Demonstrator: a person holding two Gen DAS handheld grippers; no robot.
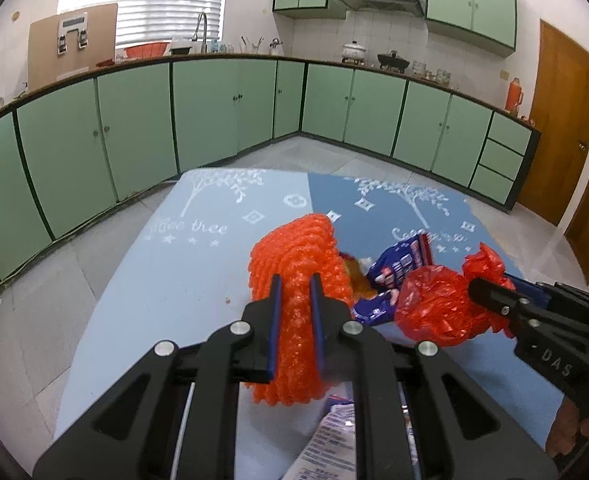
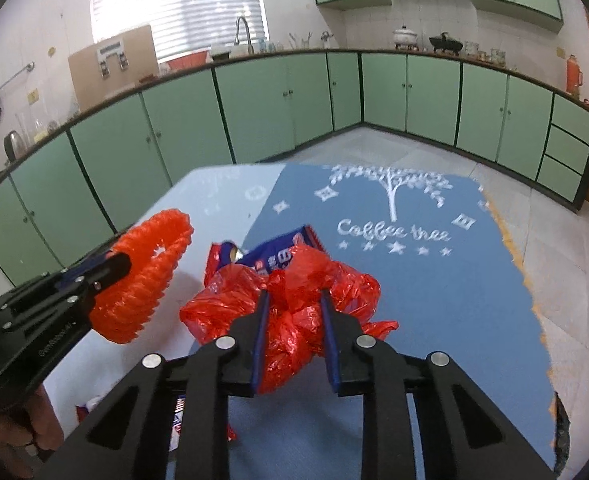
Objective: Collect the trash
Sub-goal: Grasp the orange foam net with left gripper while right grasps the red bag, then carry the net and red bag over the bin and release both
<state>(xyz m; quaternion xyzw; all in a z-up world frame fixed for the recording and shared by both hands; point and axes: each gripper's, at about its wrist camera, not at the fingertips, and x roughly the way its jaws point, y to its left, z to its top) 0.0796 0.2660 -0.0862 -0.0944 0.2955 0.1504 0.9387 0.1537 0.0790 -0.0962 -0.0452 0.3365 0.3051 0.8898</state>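
**Both grippers loaded over the blue mat**

Left gripper [image 1: 296, 284]: jaws clamped on an orange foam fruit net [image 1: 294, 280], held edge-on between the blue pads. Net rises above the fingertips and hangs below them. From the right wrist view the same net [image 2: 142, 280] reads as a ribbed ring with an open centre, pinched at its near rim by the left gripper [image 2: 112, 268].

Right gripper [image 2: 294, 300]: jaws closed on a crumpled red plastic bag [image 2: 290, 320]; bag bulges out to both sides of the fingers and droops beneath them. In the left wrist view the bag [image 1: 434, 304] sits at the tip of the right gripper [image 1: 478, 292], just right of the net.

Pose: both tools held above the table, angled forward and slightly toward each other; net and bag near, whether touching cannot be told. Part of a hand [image 2: 10, 440] shows at the left tool's grip.

Around: a blue snack wrapper [image 1: 398, 268] lies on the table between and beyond the two loads, partly hidden by the bag. A white printed packet [image 1: 326, 440] lies beneath the left gripper. Two-tone blue tablecloth [image 2: 434, 300] with white tree print. Green cabinets [image 1: 134, 120] behind.
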